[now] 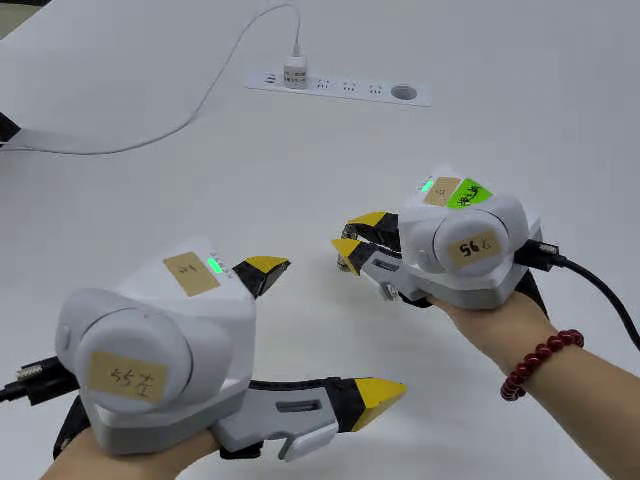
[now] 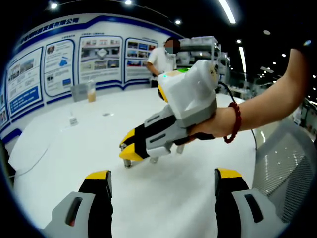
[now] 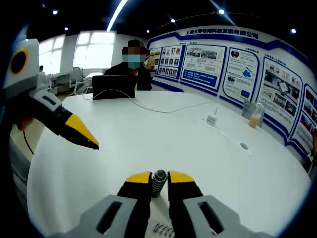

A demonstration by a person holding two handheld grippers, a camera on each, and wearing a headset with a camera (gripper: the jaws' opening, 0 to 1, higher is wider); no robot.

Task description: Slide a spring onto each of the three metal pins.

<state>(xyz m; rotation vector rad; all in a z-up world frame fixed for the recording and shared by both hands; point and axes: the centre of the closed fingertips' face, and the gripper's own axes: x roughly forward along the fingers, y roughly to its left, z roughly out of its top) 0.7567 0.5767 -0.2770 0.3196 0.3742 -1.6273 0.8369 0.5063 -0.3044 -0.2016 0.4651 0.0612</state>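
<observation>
While the left gripper (image 1: 322,328) hangs wide open and empty, the right gripper (image 3: 159,177) is nipped on a spring (image 3: 157,187), seemingly sleeving an upright pin (image 3: 159,174) on the table (image 3: 148,129); keep it vertical and push down evenly.

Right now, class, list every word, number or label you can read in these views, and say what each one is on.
"95": handwritten on the tan label on the back of the right gripper.
Handwritten marks on the tan tag on the left gripper: not legible.
Green sticker on the right gripper: a scrawl, unreadable.
Wall banner, Chinese characters, and wall posters: too small to read.
</observation>
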